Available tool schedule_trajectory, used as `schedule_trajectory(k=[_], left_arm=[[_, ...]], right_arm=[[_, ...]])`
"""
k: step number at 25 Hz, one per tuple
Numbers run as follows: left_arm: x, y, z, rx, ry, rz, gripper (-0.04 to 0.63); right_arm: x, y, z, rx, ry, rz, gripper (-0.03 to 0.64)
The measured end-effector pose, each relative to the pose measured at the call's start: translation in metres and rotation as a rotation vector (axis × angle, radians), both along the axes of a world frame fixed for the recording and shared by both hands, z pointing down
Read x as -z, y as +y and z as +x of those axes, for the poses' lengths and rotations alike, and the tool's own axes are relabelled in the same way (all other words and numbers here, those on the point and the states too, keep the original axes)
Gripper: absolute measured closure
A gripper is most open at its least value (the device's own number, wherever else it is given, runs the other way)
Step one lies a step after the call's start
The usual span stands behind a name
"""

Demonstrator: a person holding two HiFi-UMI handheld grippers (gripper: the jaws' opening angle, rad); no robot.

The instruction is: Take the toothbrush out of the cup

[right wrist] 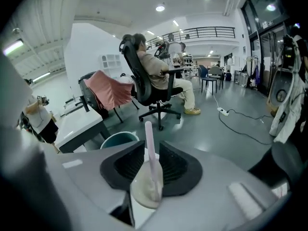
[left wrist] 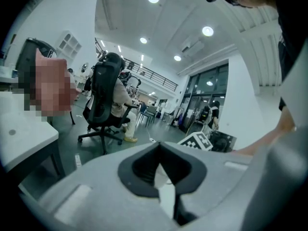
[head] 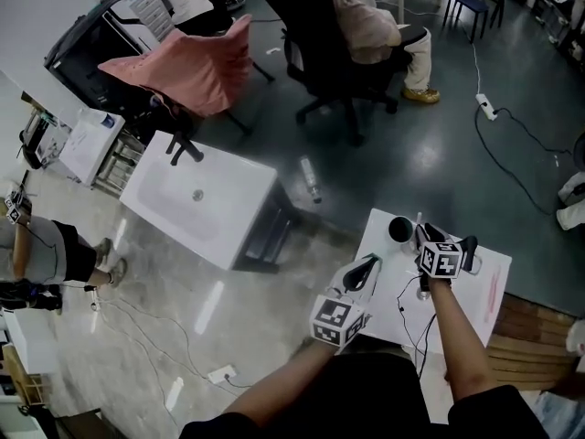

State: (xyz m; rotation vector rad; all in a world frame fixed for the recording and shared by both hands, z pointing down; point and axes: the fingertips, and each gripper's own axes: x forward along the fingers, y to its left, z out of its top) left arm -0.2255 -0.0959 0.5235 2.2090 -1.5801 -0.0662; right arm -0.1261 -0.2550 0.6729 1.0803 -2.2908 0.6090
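Note:
A dark cup (head: 399,230) stands at the far left of the small white table (head: 475,291); in the right gripper view it shows as a teal rim (right wrist: 117,140) just left of the jaws. My right gripper (head: 424,238) sits right beside the cup. Its jaws (right wrist: 148,150) are open, and the pink toothbrush (right wrist: 148,134) stands upright between the pads on a round pale base, with a thin gap on each side. My left gripper (head: 373,262) hovers over the table's left edge, shut and empty (left wrist: 159,146).
A black cable (head: 407,311) lies on the table near me. To the left stands a white desk (head: 201,199) and a bottle (head: 312,179) lies on the floor. Behind are a pink-draped chair (head: 187,67), a seated person on a black chair (head: 338,53), and a power strip (head: 486,108).

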Motion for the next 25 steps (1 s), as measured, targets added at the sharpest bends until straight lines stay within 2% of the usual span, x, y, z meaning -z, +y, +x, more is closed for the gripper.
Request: schedule_trajectory(k=[5, 15, 25], left_arm=[[-0.006, 0.0, 0.007, -0.012, -0.001, -0.015, 0.594], [-0.014, 0.007, 0.013, -0.005, -0.002, -0.036, 0.594], [0.002, 0.011, 0.018, -0.017, -0.003, 0.0, 0.594]], right_arm=[[-0.003, -0.004, -0.011, 0.006, -0.028, -0.008, 0.515], [-0.001, -0.013, -0.018, 0.041, -0.024, 0.001, 0.557], [0.059, 0.0, -0.011, 0.02, -0.086, 0.107, 0.568]])
